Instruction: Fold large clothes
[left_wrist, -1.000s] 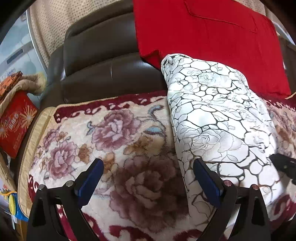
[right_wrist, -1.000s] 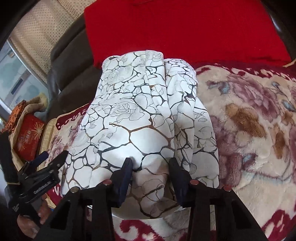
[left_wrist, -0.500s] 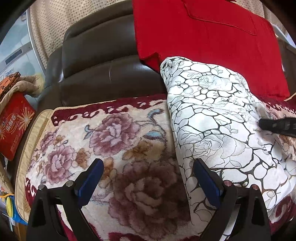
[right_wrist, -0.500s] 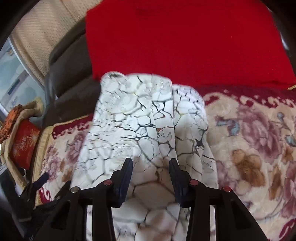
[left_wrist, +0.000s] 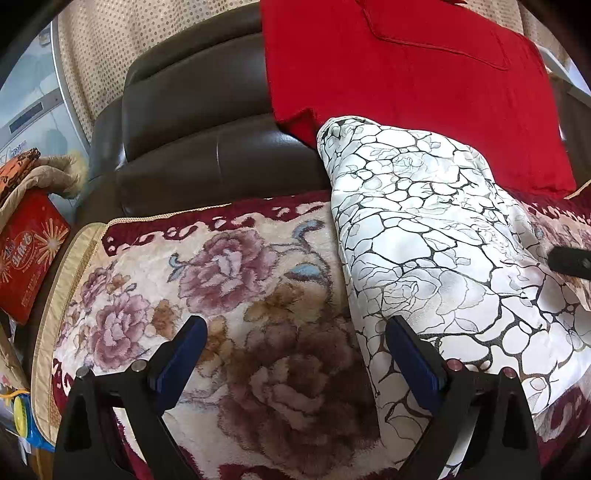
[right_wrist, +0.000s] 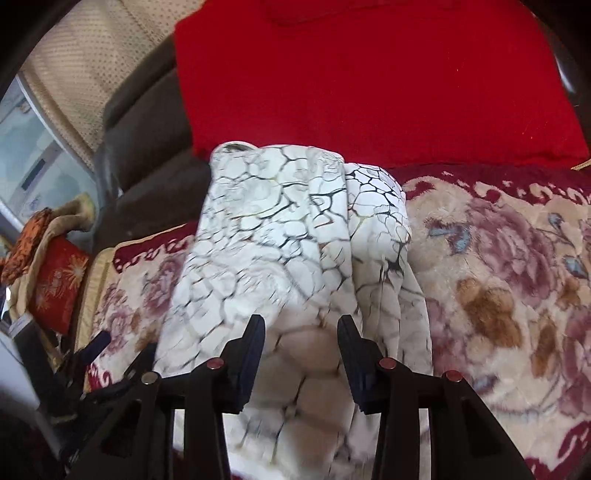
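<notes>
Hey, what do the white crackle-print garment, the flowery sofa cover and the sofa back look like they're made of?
White garment: thin smooth woven cloth, maybe satin; faint sheen, soft folds.
Flowery cover: plush fleece; fuzzy pile.
Sofa back: dark brown leather or imitation; glossy highlights, stitched seams.

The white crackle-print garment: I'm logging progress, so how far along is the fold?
Done: the white garment already lies as a narrow lengthwise strip on the floral blanket. In hand: the right gripper pinches its near end. Left: the crosswise fold; the left gripper is open, holding nothing.
</notes>
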